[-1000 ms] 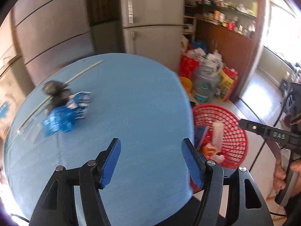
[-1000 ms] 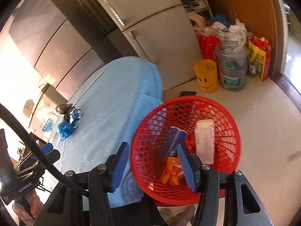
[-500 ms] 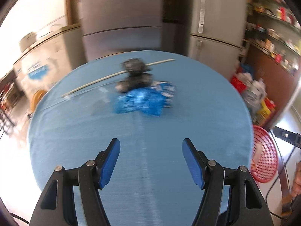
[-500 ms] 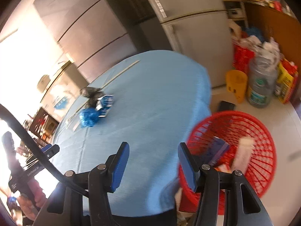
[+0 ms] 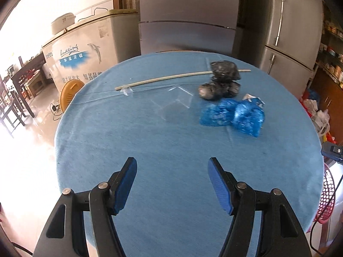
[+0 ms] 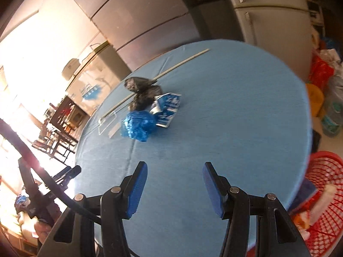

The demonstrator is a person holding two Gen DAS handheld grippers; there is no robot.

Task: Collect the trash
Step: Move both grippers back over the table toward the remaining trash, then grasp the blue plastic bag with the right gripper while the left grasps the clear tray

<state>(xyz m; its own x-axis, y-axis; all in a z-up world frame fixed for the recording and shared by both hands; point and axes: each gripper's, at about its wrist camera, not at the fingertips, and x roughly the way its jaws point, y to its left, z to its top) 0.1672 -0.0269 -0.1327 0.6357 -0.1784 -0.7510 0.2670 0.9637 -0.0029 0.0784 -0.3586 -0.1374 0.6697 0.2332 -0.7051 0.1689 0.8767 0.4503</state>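
On the round blue table (image 5: 150,150) (image 6: 235,117) lies a heap of trash: crumpled blue plastic (image 5: 231,116) (image 6: 138,125), black crumpled bags (image 5: 223,79) (image 6: 142,93), a blue-and-white packet (image 6: 168,109), a clear plastic piece (image 5: 173,105) and a long thin stick (image 5: 171,77) (image 6: 182,63). My left gripper (image 5: 172,184) stands open over the near table, empty, well short of the heap. My right gripper (image 6: 174,187) is also open and empty above the near table. A red mesh basket (image 6: 321,192) (image 5: 327,194) with trash in it stands at the table's right.
Grey refrigerators (image 5: 285,32) and a chest freezer (image 5: 85,49) stand behind the table. Bags and bottles (image 6: 330,85) crowd the floor at right. Dark chairs (image 5: 12,98) stand at left. A hand with the other gripper (image 6: 40,194) shows at lower left in the right wrist view.
Both grippers have swung left, away from the red basket, to face the trash heap on the table. The basket has slid to the right edge of both views. Both jaws kept their width.
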